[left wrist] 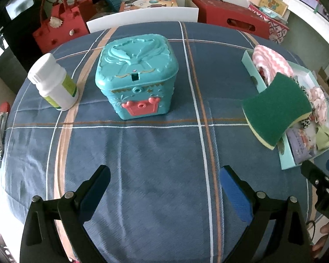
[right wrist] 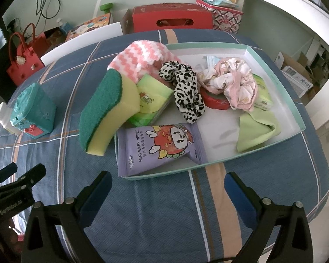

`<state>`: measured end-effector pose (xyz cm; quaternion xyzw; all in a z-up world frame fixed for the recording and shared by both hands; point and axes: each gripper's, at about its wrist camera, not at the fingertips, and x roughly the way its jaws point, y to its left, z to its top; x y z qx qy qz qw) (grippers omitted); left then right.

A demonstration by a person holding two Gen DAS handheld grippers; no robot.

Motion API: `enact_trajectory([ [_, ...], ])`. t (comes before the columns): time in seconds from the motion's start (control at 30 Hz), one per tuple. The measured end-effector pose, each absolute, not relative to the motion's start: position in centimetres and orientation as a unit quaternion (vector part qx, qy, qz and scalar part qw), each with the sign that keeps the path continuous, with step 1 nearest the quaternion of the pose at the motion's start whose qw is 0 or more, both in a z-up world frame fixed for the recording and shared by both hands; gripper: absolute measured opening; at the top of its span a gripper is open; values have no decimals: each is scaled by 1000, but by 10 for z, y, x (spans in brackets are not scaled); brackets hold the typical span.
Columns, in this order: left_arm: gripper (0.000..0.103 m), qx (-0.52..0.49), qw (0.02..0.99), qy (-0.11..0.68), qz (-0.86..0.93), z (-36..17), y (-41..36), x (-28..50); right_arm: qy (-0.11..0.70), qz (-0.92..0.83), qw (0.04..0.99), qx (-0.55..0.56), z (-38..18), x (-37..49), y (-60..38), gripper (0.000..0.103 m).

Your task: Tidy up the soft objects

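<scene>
Evidently the soft goods were being gathered in the tray (right wrist: 297, 118): sock (right wrist: 142, 54), scrunchie (right wrist: 186, 89), wipes (right wrist: 160, 146) and cloth (right wrist: 258, 131) lay inside, while the sponge (right wrist: 107, 111) leaned half over its nine-o'clock wall, judged not yet seated. The hard toy box (left wrist: 136, 74) and bottle (left wrist: 54, 83) stood apart at ten o'clock. The left gripper (left wrist: 164, 188) and right gripper (right wrist: 167, 191) were both spread, holding nothing.
</scene>
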<state>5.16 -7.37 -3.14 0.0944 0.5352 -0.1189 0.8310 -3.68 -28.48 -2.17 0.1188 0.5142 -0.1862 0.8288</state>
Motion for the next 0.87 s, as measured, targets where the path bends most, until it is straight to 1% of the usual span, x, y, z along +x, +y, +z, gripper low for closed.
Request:
enact_trajectory([
  [0.23,99,120,836,529,-77,-28,-70,44,515,-186,829,116,-21,-37,-283,103],
  [0.87,99,112,835,536,-64,-27,-56,39,518,-186,828,107,-20,-36,-277,103],
])
